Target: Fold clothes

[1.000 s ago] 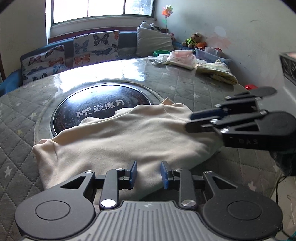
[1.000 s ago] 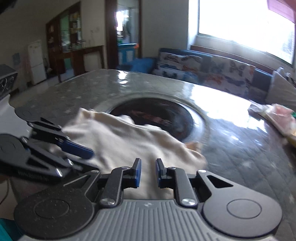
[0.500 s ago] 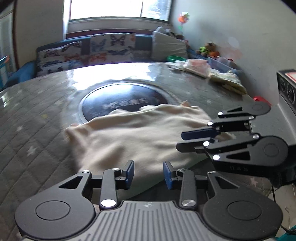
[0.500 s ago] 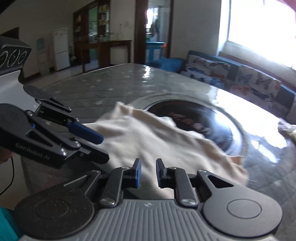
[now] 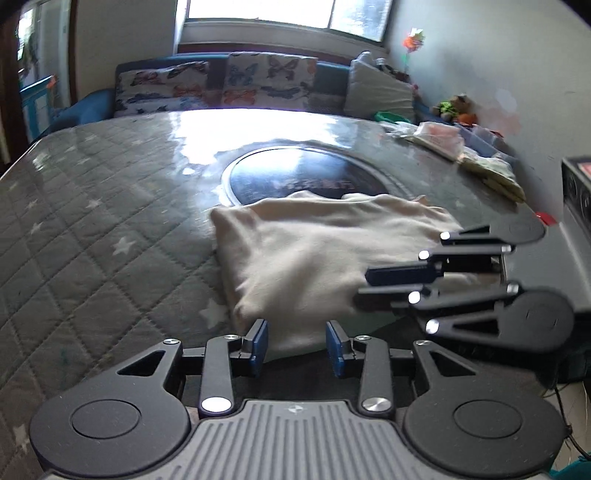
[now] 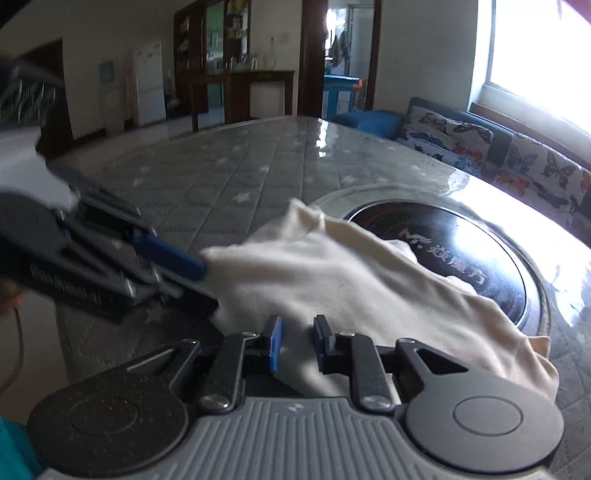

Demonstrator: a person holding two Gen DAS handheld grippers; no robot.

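A cream garment point(image 5: 332, 254) lies bunched in a loose fold on a quilted grey table point(image 5: 92, 236) with a star pattern, its far edge overlapping the dark round glass inset point(image 5: 295, 177) at the table's middle. In the right wrist view the same cloth point(image 6: 351, 280) runs from the near table edge up toward the inset point(image 6: 461, 240), which carries white lettering; one corner of the fabric stands up in a small peak, and another droops at the right.

The left gripper point(image 5: 296, 345) sits at the near edge of the garment with its blue-padded fingers point(image 5: 258, 341) spread apart — the cloth's hem shows in the gap between them, but nothing is pinched. The right gripper point(image 6: 297, 343) likewise has its jaws parted, the fabric lying just in front of and under them, not clamped.

From the left wrist view the right gripper point(image 5: 373, 284) comes in from the right, low over the garment's right side, its two fingers apart. From the right wrist view the left gripper point(image 6: 201, 275) is blurred, its blue finger point(image 6: 170, 254) touching or just beside the cloth's left edge — which, I cannot tell.

Beyond the table stand a butterfly-print sofa point(image 5: 221, 85) under a bright window point(image 5: 280, 14), and a pile of other clothes point(image 5: 461, 147) at the far right of the tabletop
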